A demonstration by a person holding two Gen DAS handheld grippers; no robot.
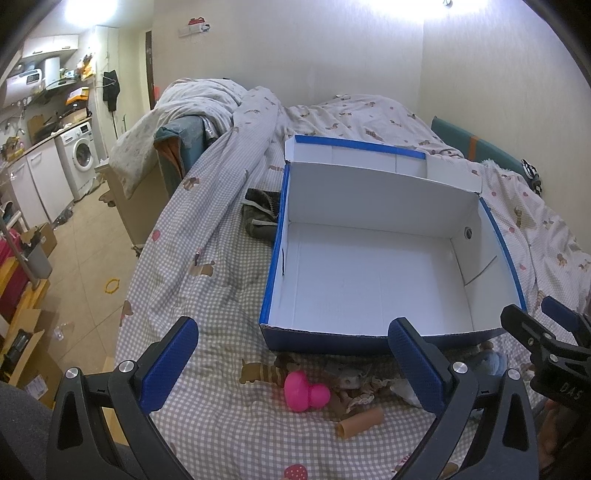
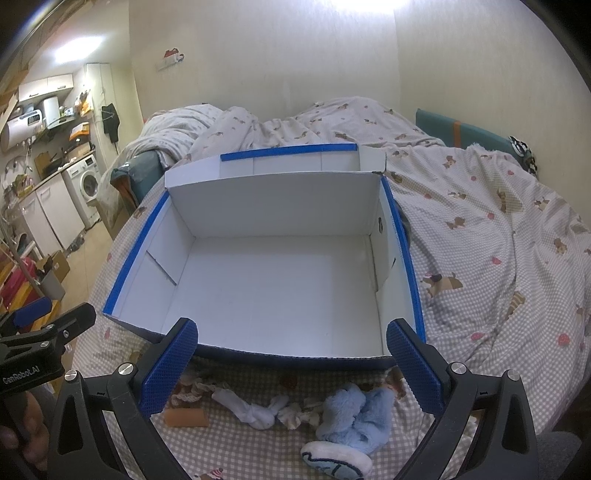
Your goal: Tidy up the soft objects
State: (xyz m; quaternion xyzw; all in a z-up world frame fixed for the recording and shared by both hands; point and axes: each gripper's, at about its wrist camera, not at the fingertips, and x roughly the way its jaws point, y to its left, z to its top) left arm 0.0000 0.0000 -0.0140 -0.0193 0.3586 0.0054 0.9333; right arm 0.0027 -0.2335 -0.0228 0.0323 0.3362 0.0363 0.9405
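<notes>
The bed (image 2: pixel 498 229) carries an empty blue box (image 2: pixel 273 288); your soft things lie just before its near wall. Both grippers hang with fingers spread, holding nothing. Start with the right gripper (image 2: pixel 291 369): drop onto the blue plush (image 2: pixel 354 413), pinch its bulk, then lift clear over the rim. The left gripper (image 1: pixel 291 369) suits the pink toy (image 1: pixel 304 391).

A bed (image 1: pixel 229 424) covered by a grey checked sheet printed with dogs is set against plain cream walls (image 1: pixel 332 48), with a rumpled duvet (image 1: pixel 229 99) heaped at its far end. To the left, a beige tiled floor (image 1: pixel 85 236) is seen, strewn with cardboard boxes (image 1: pixel 40 236). A washing machine (image 1: pixel 82 155) is fitted beneath a cluttered counter (image 1: pixel 33 146). Bright ceiling light (image 1: pixel 92 11) is reflected overhead.
</notes>
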